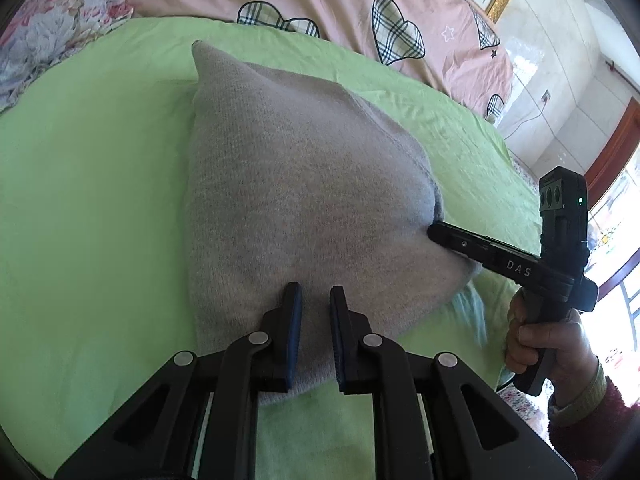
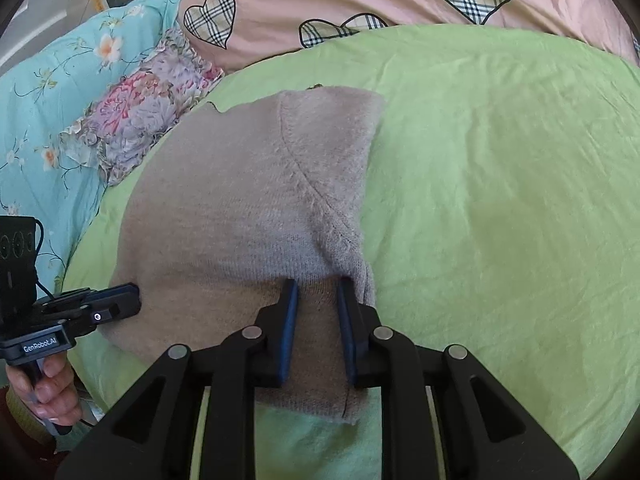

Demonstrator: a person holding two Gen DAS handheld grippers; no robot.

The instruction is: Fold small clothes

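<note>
A grey knit garment (image 1: 288, 184) lies folded on a green sheet (image 1: 92, 160); it also shows in the right wrist view (image 2: 240, 208). My left gripper (image 1: 315, 292) is shut on the garment's near edge, with cloth between its blue pads. My right gripper (image 2: 317, 286) is shut on the garment's other near corner, where a sleeve seam runs up. The right gripper also shows in the left wrist view (image 1: 434, 232), with its tips on the garment's right side. The left gripper shows in the right wrist view (image 2: 134, 300) at the garment's left edge.
A pink quilt with plaid hearts (image 1: 360, 4) lies behind the green sheet (image 2: 500, 184). A floral pillow (image 2: 148, 100) and a turquoise flowered cover (image 2: 52, 92) lie at the left. A wall and a doorway (image 1: 580, 92) are at the right.
</note>
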